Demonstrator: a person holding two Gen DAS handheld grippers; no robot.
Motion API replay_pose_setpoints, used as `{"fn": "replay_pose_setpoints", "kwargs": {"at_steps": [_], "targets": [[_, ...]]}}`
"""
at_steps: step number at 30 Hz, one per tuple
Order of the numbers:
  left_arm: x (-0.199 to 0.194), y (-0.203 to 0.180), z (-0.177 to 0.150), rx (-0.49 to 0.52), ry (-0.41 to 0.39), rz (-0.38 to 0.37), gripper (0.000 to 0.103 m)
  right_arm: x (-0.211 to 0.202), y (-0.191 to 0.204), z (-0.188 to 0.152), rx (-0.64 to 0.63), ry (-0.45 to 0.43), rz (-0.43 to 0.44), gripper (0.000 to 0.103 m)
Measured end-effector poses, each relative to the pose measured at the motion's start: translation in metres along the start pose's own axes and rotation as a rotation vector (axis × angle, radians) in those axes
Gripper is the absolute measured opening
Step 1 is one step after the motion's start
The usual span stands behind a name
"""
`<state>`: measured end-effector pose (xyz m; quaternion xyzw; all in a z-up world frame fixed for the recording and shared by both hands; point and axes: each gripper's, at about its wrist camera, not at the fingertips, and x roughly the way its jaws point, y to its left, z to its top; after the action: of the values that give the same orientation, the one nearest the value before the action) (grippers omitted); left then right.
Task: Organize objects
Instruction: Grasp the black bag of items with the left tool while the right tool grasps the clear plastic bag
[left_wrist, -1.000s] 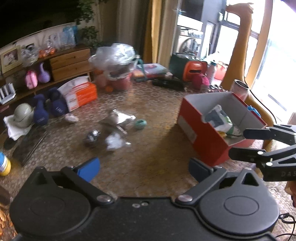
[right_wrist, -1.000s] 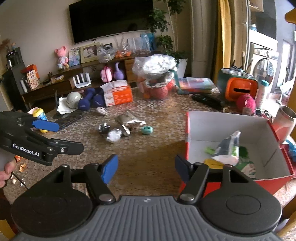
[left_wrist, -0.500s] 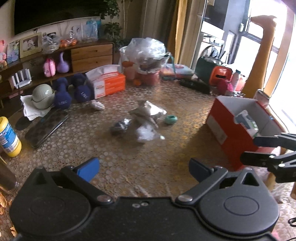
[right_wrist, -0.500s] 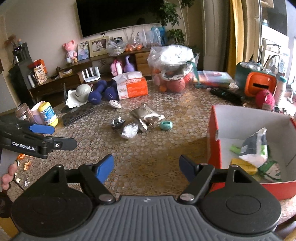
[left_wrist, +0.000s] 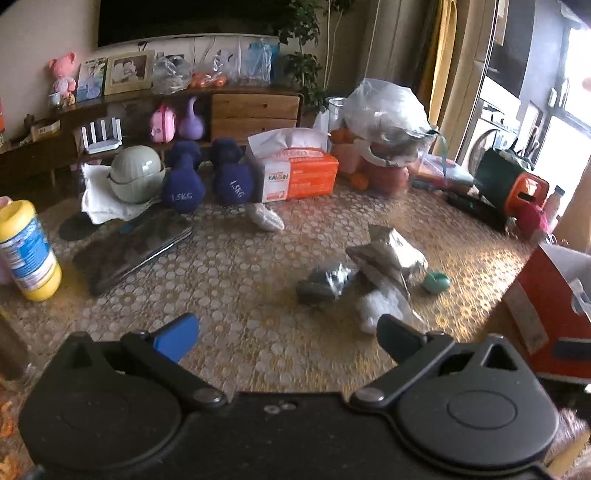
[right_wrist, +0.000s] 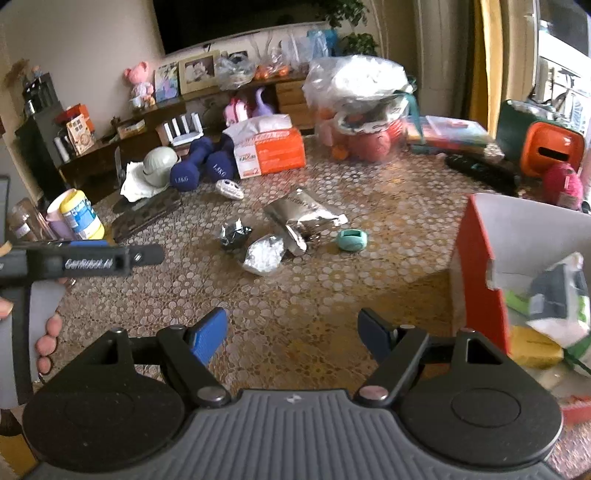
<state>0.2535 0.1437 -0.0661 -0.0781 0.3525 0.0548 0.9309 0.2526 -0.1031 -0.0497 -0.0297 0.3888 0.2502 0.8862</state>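
Picking time comes next, I think: small things lie in the middle of the desk (right_wrist: 332, 295) and the red box (right_wrist: 476, 258) at the right already has some things in it. Both jaws are wide open and hold nothing. Left gripper (left_wrist: 286, 328) hangs low over the desk, pointing at the crumpled foil ball (left_wrist: 325, 282), white wad (left_wrist: 380, 306) and silver pouch (left_wrist: 388, 254). Right gripper (right_wrist: 291, 328) waits just beside the box. Next move needs a drop down around one small thing

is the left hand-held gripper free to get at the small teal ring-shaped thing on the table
Probably yes. The left hand-held gripper is open and empty, and the small teal ring-shaped object lies exposed on the patterned table, though the crumpled silver foil pouch crowds one side.
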Motion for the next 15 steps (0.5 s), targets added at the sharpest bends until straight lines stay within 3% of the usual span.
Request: {"fn": "replay_pose_setpoints", "kwargs": {"at_steps": [7, 15], "targets": [[0.036, 0.0, 0.009, -0.054, 0.013, -0.037, 0.102, 0.048, 0.003, 0.012, 0.015, 0.034, 0.029, 0.078], [0.075, -0.012, 0.018, -0.043, 0.052, -0.034, 0.102, 0.101, 0.013, 0.021, -0.019, 0.035, 0.055, 0.078]]}}
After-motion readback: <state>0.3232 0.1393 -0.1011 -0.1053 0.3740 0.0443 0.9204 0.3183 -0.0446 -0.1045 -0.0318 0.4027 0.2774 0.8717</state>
